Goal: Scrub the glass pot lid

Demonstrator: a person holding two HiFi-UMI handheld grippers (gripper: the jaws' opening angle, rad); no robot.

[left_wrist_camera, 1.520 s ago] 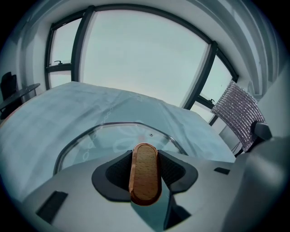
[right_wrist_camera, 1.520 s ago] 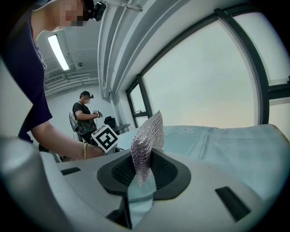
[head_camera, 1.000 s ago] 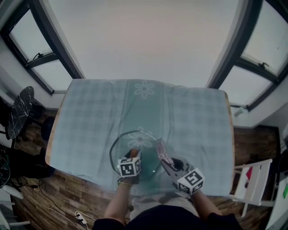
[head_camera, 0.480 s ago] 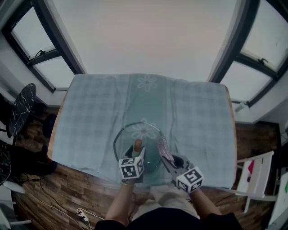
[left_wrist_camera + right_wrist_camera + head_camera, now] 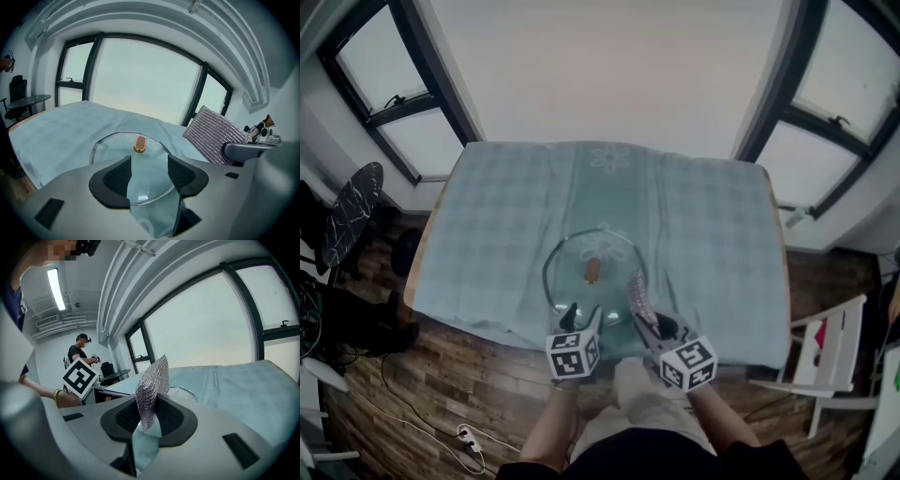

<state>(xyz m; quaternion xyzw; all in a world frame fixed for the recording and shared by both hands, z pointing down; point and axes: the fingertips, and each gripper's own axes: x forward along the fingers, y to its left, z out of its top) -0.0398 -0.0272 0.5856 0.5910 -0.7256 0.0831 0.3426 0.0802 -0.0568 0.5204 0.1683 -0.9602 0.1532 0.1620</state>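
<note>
left gripper (image 5: 149, 169) just opened wide, holding nothing, by the glass pot lid (image 5: 112, 146); right gripper (image 5: 149, 417) clamps a mesh scrubber (image 5: 153, 380)

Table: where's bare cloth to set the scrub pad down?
Bare tablecloth lies left of the glass lid to the table's left edge, right of it to the right edge, and behind it toward the windows. Crowded: the near edge, where the left tongs, just opened and empty, and the right tongs, clamping the scrub pad, sit by the lid.
</note>
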